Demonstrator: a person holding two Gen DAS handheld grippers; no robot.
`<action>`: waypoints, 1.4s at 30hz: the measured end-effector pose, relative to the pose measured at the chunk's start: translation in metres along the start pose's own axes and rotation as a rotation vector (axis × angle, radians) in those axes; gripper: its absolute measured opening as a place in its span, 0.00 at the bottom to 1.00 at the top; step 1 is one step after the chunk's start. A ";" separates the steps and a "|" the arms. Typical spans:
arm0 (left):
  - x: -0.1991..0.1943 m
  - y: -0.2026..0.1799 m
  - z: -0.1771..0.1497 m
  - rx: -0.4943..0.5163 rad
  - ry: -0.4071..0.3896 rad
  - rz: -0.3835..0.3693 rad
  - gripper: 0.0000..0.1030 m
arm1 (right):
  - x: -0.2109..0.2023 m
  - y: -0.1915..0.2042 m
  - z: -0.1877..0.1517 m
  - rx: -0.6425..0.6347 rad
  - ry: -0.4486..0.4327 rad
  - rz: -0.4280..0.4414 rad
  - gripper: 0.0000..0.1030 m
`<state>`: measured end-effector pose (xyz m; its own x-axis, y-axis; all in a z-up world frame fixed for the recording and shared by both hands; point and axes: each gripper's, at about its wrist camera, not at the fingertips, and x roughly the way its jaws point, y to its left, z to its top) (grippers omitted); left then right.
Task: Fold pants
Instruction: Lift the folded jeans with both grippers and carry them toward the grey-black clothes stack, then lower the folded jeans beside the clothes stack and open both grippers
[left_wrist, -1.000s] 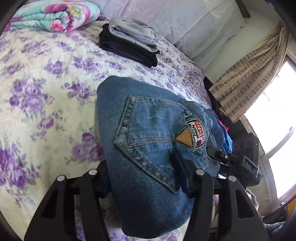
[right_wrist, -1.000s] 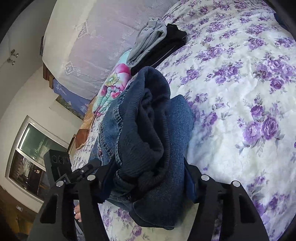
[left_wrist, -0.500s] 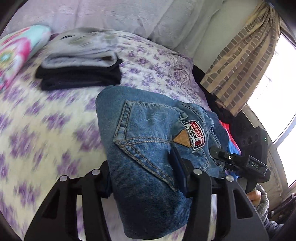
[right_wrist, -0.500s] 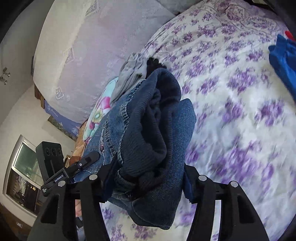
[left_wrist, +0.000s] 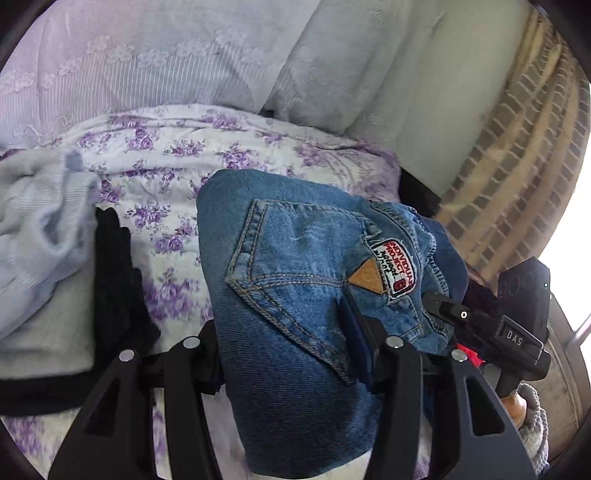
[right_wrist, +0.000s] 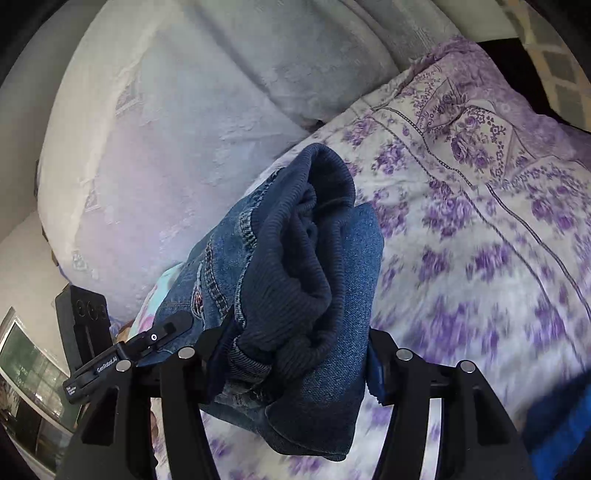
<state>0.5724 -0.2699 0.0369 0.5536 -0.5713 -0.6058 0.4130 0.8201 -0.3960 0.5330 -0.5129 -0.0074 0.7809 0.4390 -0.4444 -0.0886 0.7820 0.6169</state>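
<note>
While both tongs (left_wrist: 288, 354) (right_wrist: 295, 354) clamp the jeans (left_wrist: 295, 295), only the left view shows its pocket patch (left_wrist: 397, 267).

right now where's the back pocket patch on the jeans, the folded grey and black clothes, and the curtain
jeans patch (left_wrist: 400, 271), left wrist view, on the white and red label at the back pocket's corner
folded grey and black clothes (left_wrist: 44, 258), left wrist view, on the grey top layer
curtain (left_wrist: 517, 184), left wrist view, on its checked tan fabric
</note>
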 end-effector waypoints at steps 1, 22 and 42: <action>0.016 0.008 0.003 -0.020 0.002 0.008 0.49 | 0.012 -0.007 0.004 0.002 0.009 -0.006 0.58; 0.051 0.032 -0.042 -0.037 -0.105 0.206 0.86 | 0.031 0.015 -0.019 -0.204 -0.128 -0.317 0.80; -0.014 -0.019 -0.111 0.146 -0.127 0.372 0.90 | 0.011 0.036 -0.101 -0.154 -0.048 -0.494 0.96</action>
<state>0.4764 -0.2738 -0.0238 0.7655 -0.2439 -0.5954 0.2615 0.9634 -0.0584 0.4763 -0.4350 -0.0552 0.7799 -0.0173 -0.6257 0.2111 0.9483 0.2368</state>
